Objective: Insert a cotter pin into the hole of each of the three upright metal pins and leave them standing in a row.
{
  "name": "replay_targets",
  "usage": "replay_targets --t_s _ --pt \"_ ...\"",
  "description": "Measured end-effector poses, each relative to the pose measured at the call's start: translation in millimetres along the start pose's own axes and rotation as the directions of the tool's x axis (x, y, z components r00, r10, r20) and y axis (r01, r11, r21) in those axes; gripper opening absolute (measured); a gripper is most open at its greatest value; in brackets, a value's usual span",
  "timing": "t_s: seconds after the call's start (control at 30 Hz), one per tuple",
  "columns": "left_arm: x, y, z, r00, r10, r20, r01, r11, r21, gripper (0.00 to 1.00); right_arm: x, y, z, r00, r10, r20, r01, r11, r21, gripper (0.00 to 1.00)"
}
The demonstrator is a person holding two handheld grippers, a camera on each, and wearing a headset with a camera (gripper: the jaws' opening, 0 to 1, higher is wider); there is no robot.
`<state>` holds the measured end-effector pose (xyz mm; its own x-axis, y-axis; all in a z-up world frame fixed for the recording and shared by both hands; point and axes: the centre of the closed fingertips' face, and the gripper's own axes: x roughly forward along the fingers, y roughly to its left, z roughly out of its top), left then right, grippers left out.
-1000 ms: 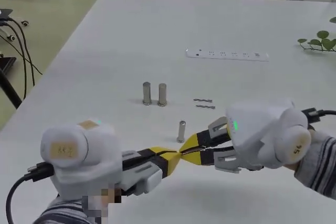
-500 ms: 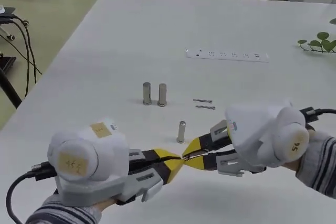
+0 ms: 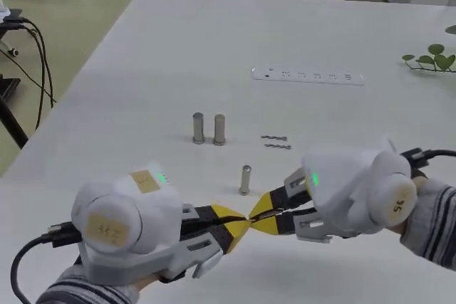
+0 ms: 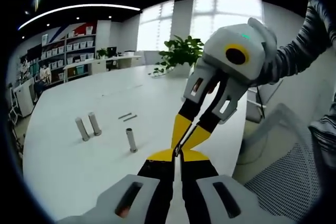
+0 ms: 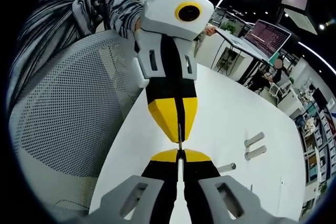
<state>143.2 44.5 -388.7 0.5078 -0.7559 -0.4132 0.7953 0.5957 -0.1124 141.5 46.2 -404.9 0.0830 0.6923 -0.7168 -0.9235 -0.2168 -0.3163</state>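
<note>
**Cotter pin pinched tip to tip; no upright pin fitted yet**

The left hand-held gripper (image 3: 239,224) and right hand-held gripper (image 3: 258,216) meet nose to nose. Both have their jaws pressed together on what looks like a thin grey wire cotter pin (image 5: 180,141) bridging the tips. A lone short steel cylinder pin (image 3: 245,179) stands just at their 12 o'clock. Two matching steel pins (image 3: 199,127) stand side by side at its 11 o'clock, and two spare cotter pins (image 3: 275,137) lie at its 1 o'clock on the white table (image 3: 142,69). By my reading, all three holes are unfilled and the row is unformed.

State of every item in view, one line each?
Left hand-held gripper: shut, tips touching the right's.
Right hand-held gripper: shut.
Back two pins: upright, side by side.
Near pin: upright, alone.
Cotter pins: two, lying loose on table.
Power strip: flat, no plugs in.
</note>
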Motion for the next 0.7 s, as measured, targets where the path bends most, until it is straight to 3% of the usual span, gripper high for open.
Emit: replay_targets --t_s 0.13,0.3,0.43,0.7 --pt "2.1 2.3 -1.1 0.9997 0.020 -0.013 -0.020 1.000 0.004 0.01 -0.7 -2.1 -2.4 0.9998 -0.011 -0.016 0.011 1.000 -0.009 0.00" --pt "3.4 7.3 -0.2 0.9986 0.052 -0.011 -0.052 0.998 0.019 0.10 -2.9 -10.8 -10.9 0.9969 -0.054 -0.057 0.054 0.999 0.001 0.00" --pt "3.7 12.5 3.5 0.9966 0.081 0.011 -0.082 0.996 0.026 0.11 -5.6 -22.3 -20.6 0.9898 -0.103 -0.098 0.108 0.993 0.040 0.00" --pt "4.8 28.6 2.9 0.9872 0.159 0.017 -0.159 0.987 0.015 0.15 -8.9 -38.1 -33.3 0.9775 -0.159 -0.139 0.171 0.982 0.081 0.00"
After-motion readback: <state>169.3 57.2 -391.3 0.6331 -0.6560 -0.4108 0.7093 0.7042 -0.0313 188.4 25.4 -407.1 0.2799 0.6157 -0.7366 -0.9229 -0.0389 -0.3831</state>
